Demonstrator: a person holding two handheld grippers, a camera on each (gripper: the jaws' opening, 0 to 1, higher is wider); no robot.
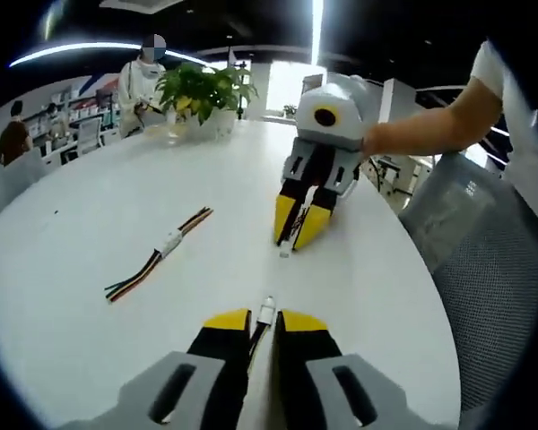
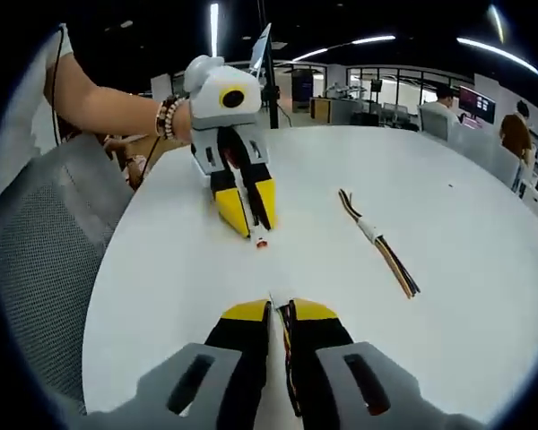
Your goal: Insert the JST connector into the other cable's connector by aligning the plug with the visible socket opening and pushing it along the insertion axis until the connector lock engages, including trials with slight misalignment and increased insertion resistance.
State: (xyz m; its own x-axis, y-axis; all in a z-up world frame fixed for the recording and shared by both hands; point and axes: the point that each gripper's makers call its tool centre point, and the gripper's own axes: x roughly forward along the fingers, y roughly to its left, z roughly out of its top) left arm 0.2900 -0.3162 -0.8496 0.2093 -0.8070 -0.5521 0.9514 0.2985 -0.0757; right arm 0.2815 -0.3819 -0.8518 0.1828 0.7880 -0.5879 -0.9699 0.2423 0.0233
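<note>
We have both tools out over the white table (image 1: 90, 269) and facing each other, tips near but not touching. In the left gripper view our left gripper (image 1: 265, 324) has its yellow-tipped jaws pressed together on a small white plug (image 1: 267, 311) that pokes out past the tips, its thin wires (image 1: 254, 345) running back down between the jaws. Across from it the right gripper (image 1: 298, 235) points its tips down at the tabletop, close to the right-hand edge, jaws pinched on what looks like the other white connector (image 1: 286, 245), though it is tiny here and we can't be sure of its shape. In the right gripper view the right gripper (image 2: 278, 312) is clamped on coloured wires (image 2: 289, 336) that run along the gap between its jaws. Opposite, the left gripper (image 2: 254, 226) carries its plug (image 2: 261, 240) at the tips, just above the table surface. A spare joined cable (image 1: 160, 252) with a white coupling in the middle lies flat further in toward the centre of the table, well apart from both tools; we see it again in the right gripper view (image 2: 377, 242). A potted plant (image 1: 202, 94) stands at the far edge, and a grey mesh chair (image 1: 484, 269) sits beside the near edge.
</note>
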